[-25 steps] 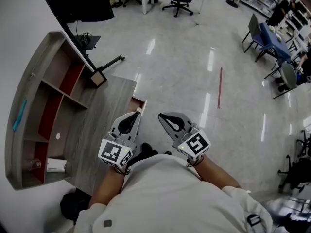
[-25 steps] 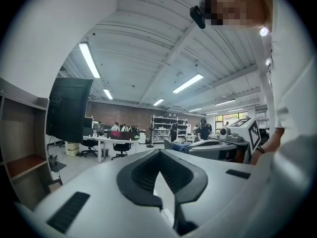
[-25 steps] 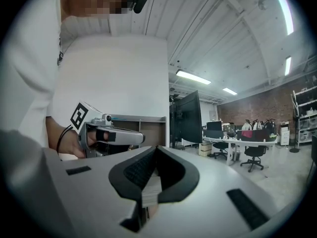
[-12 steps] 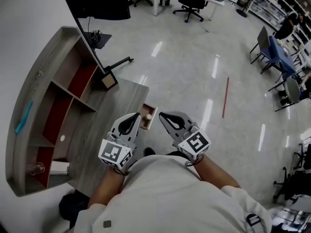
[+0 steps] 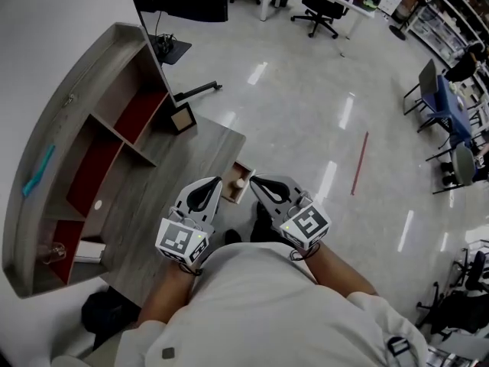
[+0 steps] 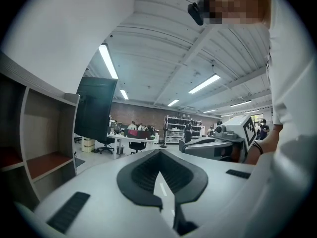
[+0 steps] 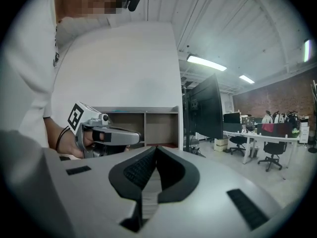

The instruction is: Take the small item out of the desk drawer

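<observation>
Glossy, smooth floor [image 5: 306,113] gleams beside the matt grey wood-grain table [image 5: 179,167]. At the table's edge, the drawer [image 5: 233,192] shows pale bare wood; the left tongs [image 5: 212,183] and right tongs [image 5: 257,183] are matt grey plastic with ribbed black pads [image 6: 143,173].

A: What's the room like?
B: Open office: glossy pale floor [image 5: 290,105] with a red strip [image 5: 360,163], black swivel chairs [image 5: 322,4] far off.
A: And nearby?
B: Grey shelf unit [image 5: 114,132] with red compartments against a white wall [image 5: 46,44]; strip lights [image 6: 108,61] overhead.

desk drawer [image 5: 246,168] wooden, pulled open; small pale round item [image 5: 239,182] lying inside.
</observation>
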